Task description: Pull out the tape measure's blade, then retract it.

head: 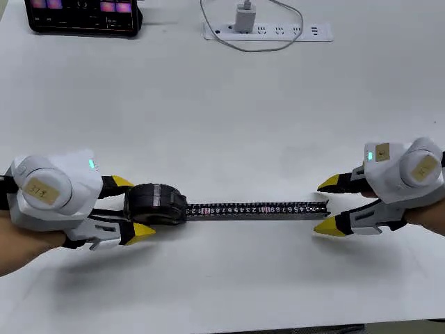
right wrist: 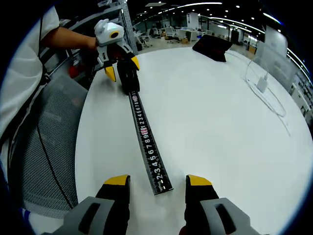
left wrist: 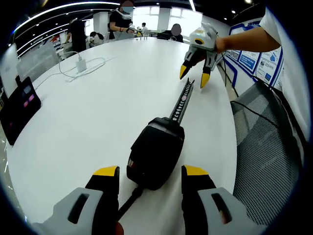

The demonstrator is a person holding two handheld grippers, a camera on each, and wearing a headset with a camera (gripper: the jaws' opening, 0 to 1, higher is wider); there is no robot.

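Note:
A black tape measure (head: 156, 203) lies on the white table (head: 222, 125), with its blade (head: 257, 209) drawn out flat to the right. My left gripper (head: 132, 207) is open, its yellow tips on either side of the case's rear, with small gaps showing in the left gripper view around the case (left wrist: 156, 152). My right gripper (head: 328, 205) is open too. The blade's end hook (right wrist: 164, 187) rests on the table between its tips, not pinched. The blade (right wrist: 146, 142) runs straight back to the case (right wrist: 129, 78).
A white power strip (head: 278, 31) with a plugged charger (head: 245, 15) and looped cable lies at the back. A dark tablet (head: 83, 15) stands at the back left. The table's front edge (head: 278, 328) is close below the grippers. A mesh chair (left wrist: 264, 142) stands beside the table.

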